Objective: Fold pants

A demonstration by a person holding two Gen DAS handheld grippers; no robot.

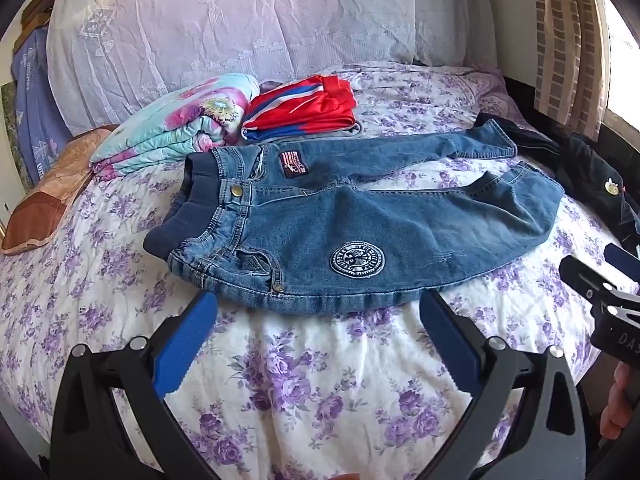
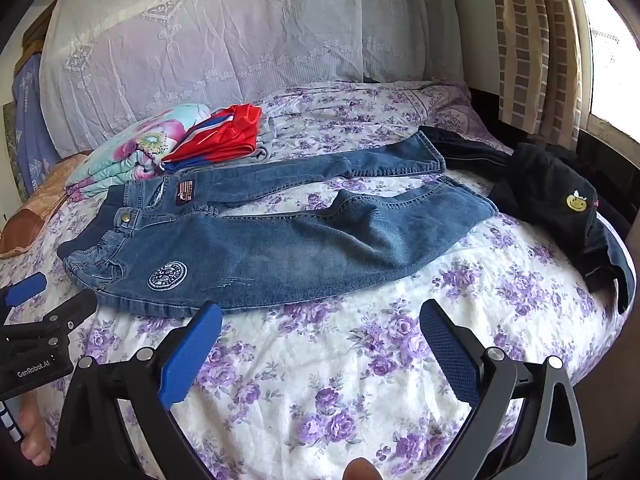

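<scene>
The jeans lay flat across the floral bed, waistband to the left and both legs spread toward the right, while the left gripper and right gripper hovered just near of them, each with jaws apart and holding nothing. A clean first fold would probably mean pinching the near leg at waist and hem together and laying it squarely over the far leg. The far leg's hem ran close against dark clothes, whose shape was hard to make out.
</scene>
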